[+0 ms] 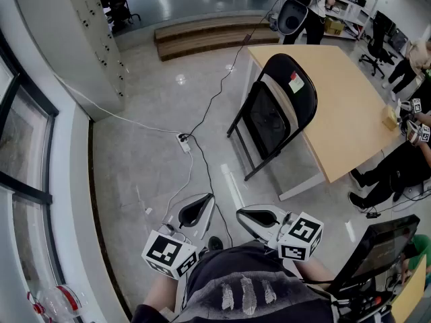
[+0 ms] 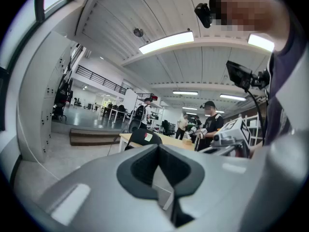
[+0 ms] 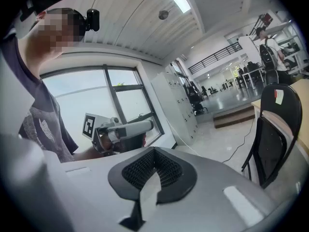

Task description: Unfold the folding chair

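Note:
The folding chair point(image 1: 276, 113) is black, with a pale sticker on its backrest. It stands folded on the grey floor, leaning against the long edge of the wooden table point(image 1: 350, 99). In the right gripper view the chair point(image 3: 275, 134) is at the far right, and only its top point(image 2: 145, 138) shows over the jaws in the left gripper view. My left gripper point(image 1: 205, 199) and right gripper point(image 1: 244, 214) are held side by side close to my body, well short of the chair. Both are shut with nothing between the jaws.
A power strip point(image 1: 184, 142) with black and white cables lies on the floor between me and the chair. A grey locker cabinet point(image 1: 81, 32) and windows are on the left, with a low wooden step point(image 1: 209, 36) beyond. People stand and sit around the table's far sides.

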A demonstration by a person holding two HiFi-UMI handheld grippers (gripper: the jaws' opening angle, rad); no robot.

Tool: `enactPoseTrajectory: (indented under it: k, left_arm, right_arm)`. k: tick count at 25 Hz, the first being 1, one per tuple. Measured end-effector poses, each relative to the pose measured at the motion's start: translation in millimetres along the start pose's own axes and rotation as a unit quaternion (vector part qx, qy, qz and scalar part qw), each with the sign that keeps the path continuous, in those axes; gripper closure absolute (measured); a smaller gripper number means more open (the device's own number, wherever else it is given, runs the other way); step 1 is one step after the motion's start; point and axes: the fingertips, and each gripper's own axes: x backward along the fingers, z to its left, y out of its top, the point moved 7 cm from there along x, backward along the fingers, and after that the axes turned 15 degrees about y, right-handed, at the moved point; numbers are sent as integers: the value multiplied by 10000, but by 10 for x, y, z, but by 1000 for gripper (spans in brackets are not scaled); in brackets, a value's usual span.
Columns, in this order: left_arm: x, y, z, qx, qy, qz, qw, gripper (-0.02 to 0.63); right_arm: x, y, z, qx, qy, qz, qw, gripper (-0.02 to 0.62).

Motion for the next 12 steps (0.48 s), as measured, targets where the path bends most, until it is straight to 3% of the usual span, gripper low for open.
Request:
enactPoseTrajectory:
  k: [12]
  left_arm:
    - [176,75,315,131,114,-123,9998,604]
  right_arm:
    - [-439,155,66,168,149,356,9991,594]
